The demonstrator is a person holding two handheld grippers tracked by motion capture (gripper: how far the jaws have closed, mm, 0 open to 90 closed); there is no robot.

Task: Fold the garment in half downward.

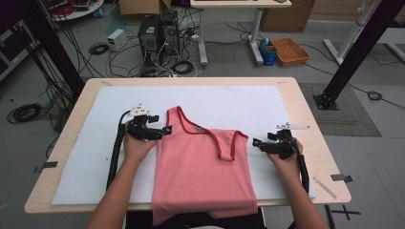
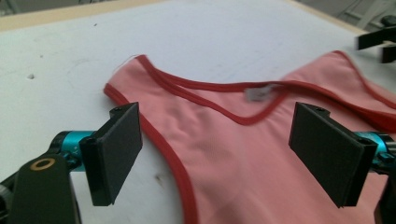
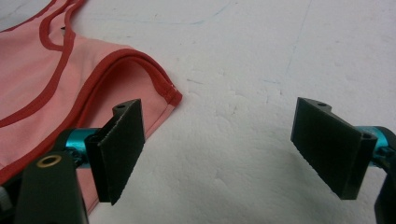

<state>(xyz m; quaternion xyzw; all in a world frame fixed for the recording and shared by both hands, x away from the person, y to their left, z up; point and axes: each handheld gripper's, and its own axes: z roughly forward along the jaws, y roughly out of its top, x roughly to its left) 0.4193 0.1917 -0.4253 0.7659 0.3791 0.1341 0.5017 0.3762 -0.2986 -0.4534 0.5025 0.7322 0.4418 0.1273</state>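
A pink tank top [image 1: 203, 167] with red trim lies flat on the white mat [image 1: 86, 157], its hem hanging over the near table edge. My left gripper [image 1: 165, 130] is open just above the top's left shoulder strap [image 2: 140, 74]; its jaws straddle the armhole edge with nothing clamped. The neckline label [image 2: 259, 93] lies just ahead. My right gripper [image 1: 257, 143] is open beside the right shoulder strap [image 3: 140, 63], with bare mat between its jaws and the strap end close to the left jaw.
The mat covers a light wooden table [image 1: 310, 124]. A thin stick [image 1: 325, 187] lies near the right front corner. Beyond the table, computer towers [image 1: 157, 33], cables and an orange tray [image 1: 290, 51] sit on the floor. A black frame post [image 1: 353, 52] stands at right.
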